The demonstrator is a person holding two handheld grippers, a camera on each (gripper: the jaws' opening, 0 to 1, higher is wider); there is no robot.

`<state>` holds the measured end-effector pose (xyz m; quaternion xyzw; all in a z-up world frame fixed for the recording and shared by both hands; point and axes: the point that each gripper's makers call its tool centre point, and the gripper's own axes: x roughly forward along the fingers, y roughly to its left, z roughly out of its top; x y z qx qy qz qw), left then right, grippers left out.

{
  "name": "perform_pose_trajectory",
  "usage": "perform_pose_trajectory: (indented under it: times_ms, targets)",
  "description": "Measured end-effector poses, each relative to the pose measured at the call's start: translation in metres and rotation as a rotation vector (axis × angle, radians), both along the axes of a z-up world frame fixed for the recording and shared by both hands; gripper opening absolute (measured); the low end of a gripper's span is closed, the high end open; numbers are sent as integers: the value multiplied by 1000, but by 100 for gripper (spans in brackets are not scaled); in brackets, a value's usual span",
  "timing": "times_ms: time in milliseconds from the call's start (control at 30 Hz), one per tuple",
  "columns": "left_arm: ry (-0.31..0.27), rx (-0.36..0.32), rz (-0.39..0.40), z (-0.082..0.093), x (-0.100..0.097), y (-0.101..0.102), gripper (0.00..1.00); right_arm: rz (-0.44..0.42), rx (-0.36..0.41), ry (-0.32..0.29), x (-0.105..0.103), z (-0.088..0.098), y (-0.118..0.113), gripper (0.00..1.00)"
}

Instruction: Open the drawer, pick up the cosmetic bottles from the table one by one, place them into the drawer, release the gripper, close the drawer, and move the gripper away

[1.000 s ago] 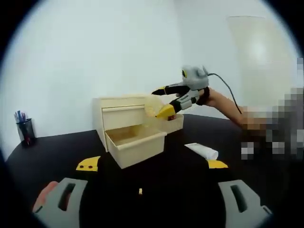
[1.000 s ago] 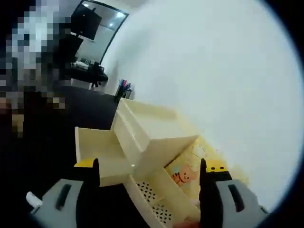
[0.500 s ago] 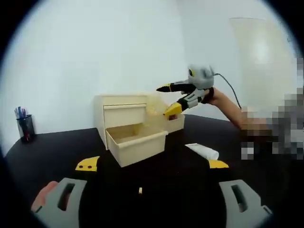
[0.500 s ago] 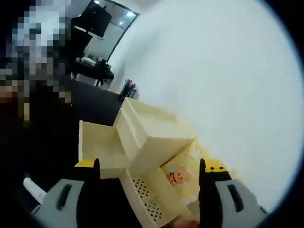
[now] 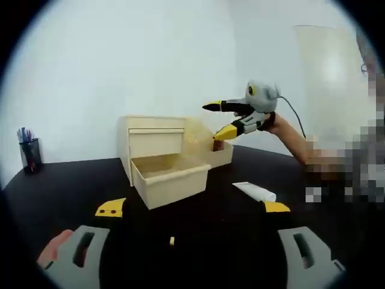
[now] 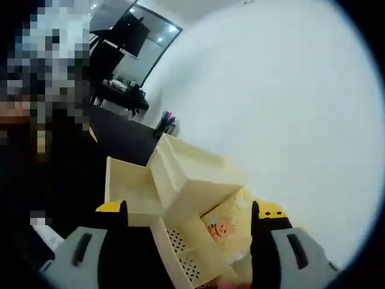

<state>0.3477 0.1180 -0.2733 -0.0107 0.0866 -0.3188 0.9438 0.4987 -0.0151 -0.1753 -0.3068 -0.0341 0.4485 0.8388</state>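
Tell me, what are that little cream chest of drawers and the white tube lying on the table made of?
The chest of drawers looks like moulded plastic with a matt cream finish: its walls are thin and evenly coloured, with no grain, though painted wood can't be ruled out. The white tube seems to be soft, smooth plastic, going by its flattened shape and slight sheen. The table under them is black and matt; I can't tell its material.

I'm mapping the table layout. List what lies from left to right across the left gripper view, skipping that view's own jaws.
Pen cup → cream drawer unit with its lower drawer pulled open → right gripper, held up in the air → white tube lying on the black table.
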Motion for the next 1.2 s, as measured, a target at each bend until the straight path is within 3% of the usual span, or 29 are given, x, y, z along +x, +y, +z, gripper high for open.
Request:
perform_pose_trajectory:
  times_ms: [300,467,600,667,833,900,1067,1200]
  targets:
    - [-20,-64,22,11,4,-7,88,6,6,-29,-6,8,1,79]
    - [-19,-108,44,21,6,-16,83,14,-3,-35,-8,6,4,79]
    - [19,-257,67,33,5,-26,81,25,-1,-47,-10,8,4,79]
    - [68,-308,79,32,3,-30,76,36,-10,-61,-12,7,4,78]
    - [94,-336,152,29,11,-29,71,39,-53,-95,-13,2,3,78]
    - [135,-395,169,28,14,-33,73,36,-66,-106,-13,1,1,78]
    - [126,-418,233,30,18,-41,73,39,-80,-135,-14,1,2,77]
    - [149,-545,326,32,23,-41,65,74,-85,-150,-21,0,6,78]
